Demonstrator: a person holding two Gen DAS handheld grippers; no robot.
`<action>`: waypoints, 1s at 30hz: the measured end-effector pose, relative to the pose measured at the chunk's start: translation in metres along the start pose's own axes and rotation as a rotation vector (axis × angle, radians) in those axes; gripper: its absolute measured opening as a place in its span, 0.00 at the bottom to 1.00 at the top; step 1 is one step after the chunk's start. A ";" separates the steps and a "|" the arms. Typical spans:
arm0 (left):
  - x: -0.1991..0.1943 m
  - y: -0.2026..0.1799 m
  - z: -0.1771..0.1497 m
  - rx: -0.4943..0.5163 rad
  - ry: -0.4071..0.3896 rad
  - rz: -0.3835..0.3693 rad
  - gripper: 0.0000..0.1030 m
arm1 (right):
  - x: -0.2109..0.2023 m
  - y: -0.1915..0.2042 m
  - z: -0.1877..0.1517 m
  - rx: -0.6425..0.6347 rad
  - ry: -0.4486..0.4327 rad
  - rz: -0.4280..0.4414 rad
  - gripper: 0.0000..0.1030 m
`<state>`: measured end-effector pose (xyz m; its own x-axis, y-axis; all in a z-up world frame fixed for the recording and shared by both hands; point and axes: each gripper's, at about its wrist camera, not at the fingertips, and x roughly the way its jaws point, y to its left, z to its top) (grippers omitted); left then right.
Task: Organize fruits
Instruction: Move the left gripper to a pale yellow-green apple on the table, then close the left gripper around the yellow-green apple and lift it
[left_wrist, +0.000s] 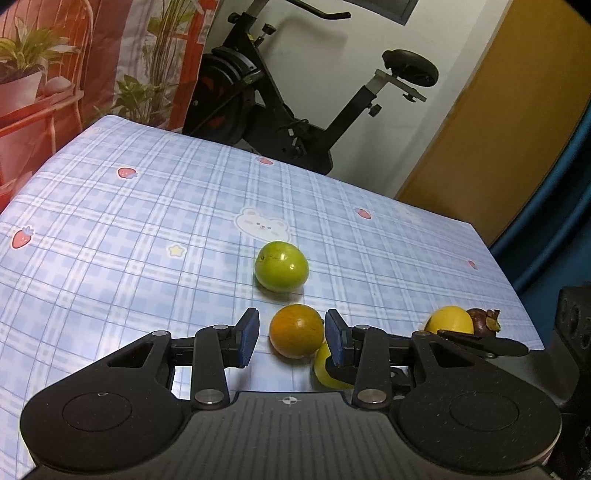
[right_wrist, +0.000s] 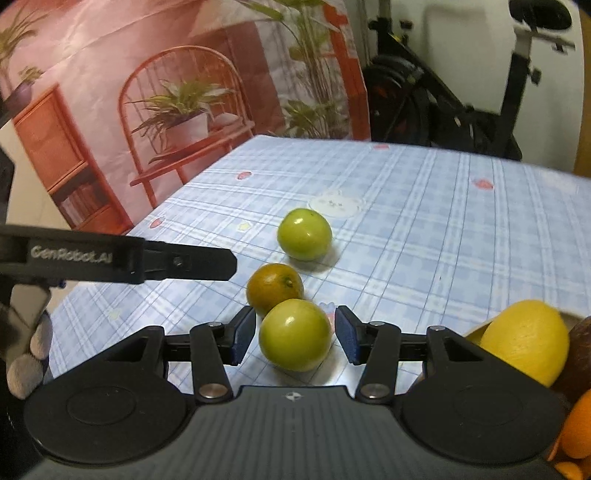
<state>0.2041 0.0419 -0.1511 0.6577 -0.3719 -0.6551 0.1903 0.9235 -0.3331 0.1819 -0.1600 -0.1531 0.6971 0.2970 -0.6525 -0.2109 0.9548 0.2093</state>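
While three round fruits lie in a loose line on the blue plaid tablecloth (right_wrist: 443, 229), the sorting looks only partly done. By the look of it, a cluster at the cloth's right edge is where fruit is being gathered: a smooth yellow citrus fruit (right_wrist: 524, 343), a dark brown mangosteen (left_wrist: 484, 321) touching it, and a bright orange fruit (right_wrist: 576, 424) cut off by the frame. Left to handle are the far glossy green fruit (right_wrist: 304, 233), the dull orange-green tangerine (right_wrist: 275, 288) and the near glossy green fruit (right_wrist: 294, 334).

The right gripper (right_wrist: 294, 334) has its jaws moderately open around the near green fruit; slim gaps show on both sides, so nothing is gripped. The left gripper (left_wrist: 291, 334) likewise frames the tangerine with jaws partly open; one pad is clearly apart, while whether the other touches cannot be told. It holds nothing visibly.
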 end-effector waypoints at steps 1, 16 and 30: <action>0.001 0.001 0.001 -0.002 0.002 0.000 0.40 | 0.003 -0.001 0.001 0.011 0.009 0.003 0.49; 0.010 -0.011 -0.024 -0.005 0.084 -0.105 0.40 | -0.009 0.022 -0.023 -0.123 -0.004 -0.023 0.48; 0.015 -0.019 -0.045 -0.017 0.132 -0.170 0.49 | -0.015 0.033 -0.039 -0.182 -0.050 -0.038 0.47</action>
<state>0.1779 0.0144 -0.1854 0.5154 -0.5327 -0.6712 0.2773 0.8448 -0.4576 0.1372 -0.1323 -0.1647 0.7393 0.2641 -0.6194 -0.3011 0.9524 0.0466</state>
